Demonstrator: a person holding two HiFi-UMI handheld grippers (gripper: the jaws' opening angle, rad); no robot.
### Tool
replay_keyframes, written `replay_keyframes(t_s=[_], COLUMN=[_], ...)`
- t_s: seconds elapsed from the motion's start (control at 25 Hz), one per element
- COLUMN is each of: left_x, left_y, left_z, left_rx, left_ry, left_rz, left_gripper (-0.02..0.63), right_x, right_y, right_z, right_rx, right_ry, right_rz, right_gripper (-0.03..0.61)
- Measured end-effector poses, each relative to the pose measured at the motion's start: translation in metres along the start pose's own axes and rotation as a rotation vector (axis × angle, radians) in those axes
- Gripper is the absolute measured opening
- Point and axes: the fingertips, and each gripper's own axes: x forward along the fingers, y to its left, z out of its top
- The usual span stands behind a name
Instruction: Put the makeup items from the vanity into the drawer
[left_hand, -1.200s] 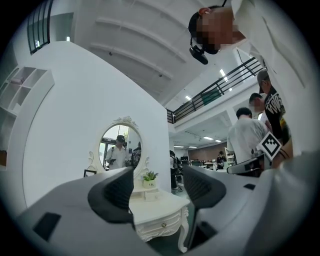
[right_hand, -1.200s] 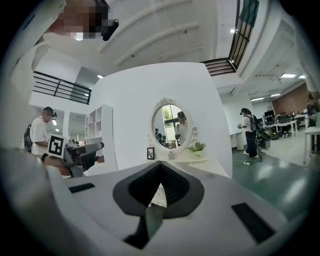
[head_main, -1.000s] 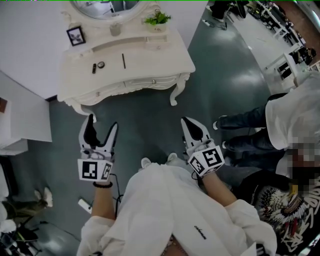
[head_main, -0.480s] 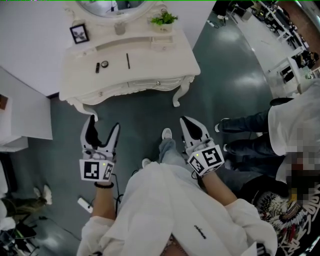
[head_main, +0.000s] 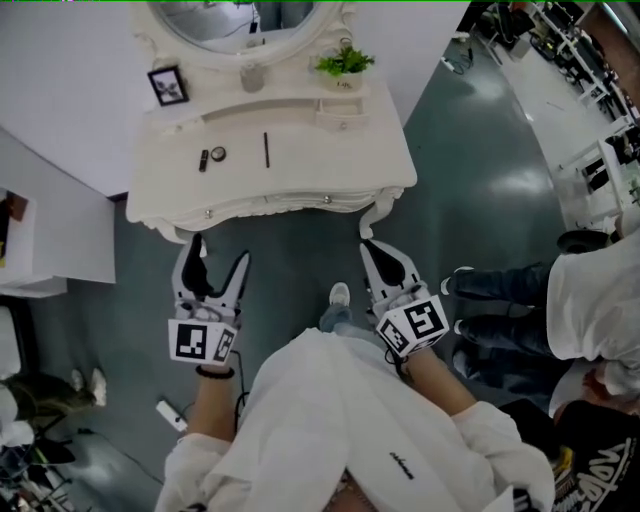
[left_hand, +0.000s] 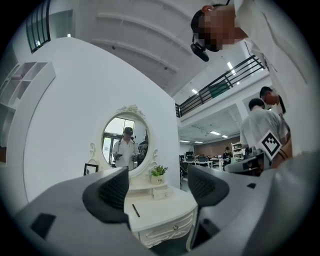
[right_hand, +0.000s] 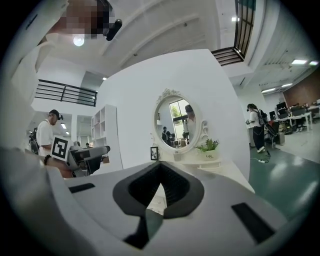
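Vanity (head_main: 310, 175) nearer than before — left gripper (head_main: 219, 252) wide, empty; right gripper (head_main: 372, 250) closed.

The white bench (head_main: 300, 175) stands on the grey floor (head_main: 470, 190). On its top lie a dark tube (head_main: 203, 160), a round compact (head_main: 218, 154) just beside it, and a pencil (head_main: 267, 149) further right. A frame (head_main: 168, 85), a jar (head_main: 252, 76) and a plant (head_main: 345, 62) stand at the back.
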Motion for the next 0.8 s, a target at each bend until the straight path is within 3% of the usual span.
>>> replay_keyframes(t_s=[0.36, 0.8], left_x=[0.099, 0.173], left_y=[0.003, -0.019], left_z=[-0.02, -0.035], left_rx=[-0.012, -0.02], left_ry=[0.08, 0.124], left_rz=[0.078, 0.179], left_gripper=[0.353, 0.353], right_x=[0.059, 0.091], right_y=[-0.08, -0.148], right_z=[0.015, 0.026], right_rx=[0.018, 0.036], right_ry=[0.024, 0.047], right_rz=[0.072, 0.182], right_gripper=[0.017, 0.017])
